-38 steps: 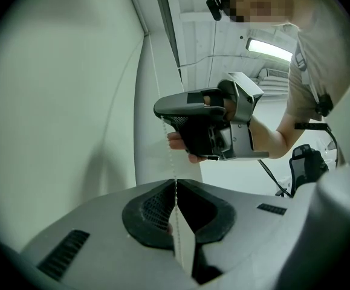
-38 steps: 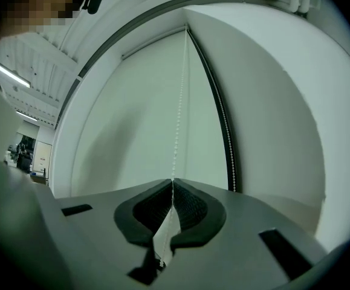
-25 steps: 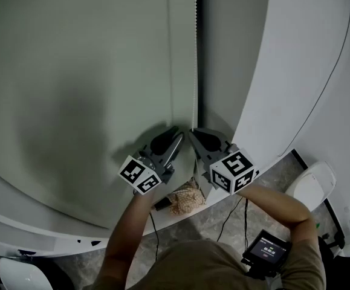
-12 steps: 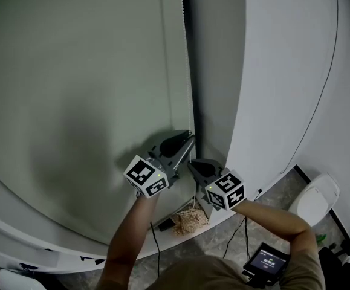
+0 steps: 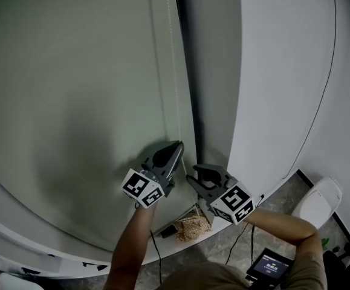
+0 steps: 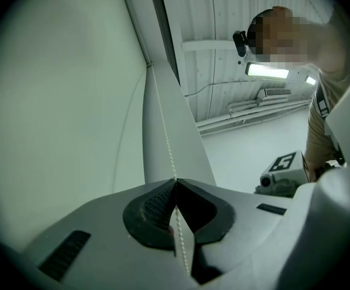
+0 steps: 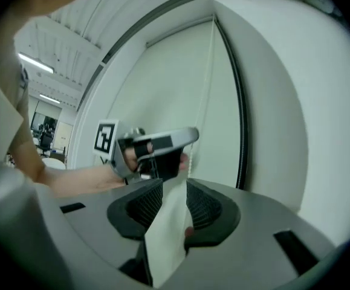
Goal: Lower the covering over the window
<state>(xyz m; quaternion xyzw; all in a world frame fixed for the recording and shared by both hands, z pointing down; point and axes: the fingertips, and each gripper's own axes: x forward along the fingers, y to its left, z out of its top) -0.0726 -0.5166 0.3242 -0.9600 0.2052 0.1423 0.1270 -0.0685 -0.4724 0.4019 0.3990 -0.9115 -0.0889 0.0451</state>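
Beaded chain is clamped in the left gripper, whose jaws just closed together on it, seemingly for the next pull. Right gripper sits just beside and lower, jaws just opened, pads off chain. Blind hangs left of chain and looks mostly down.

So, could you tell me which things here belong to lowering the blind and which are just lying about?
Job: blind; bead chain; left gripper, shut on the chain; right gripper, jaws just opened, gripping nothing.
Lying about: net bundle on the floor; white chair; wall cable.
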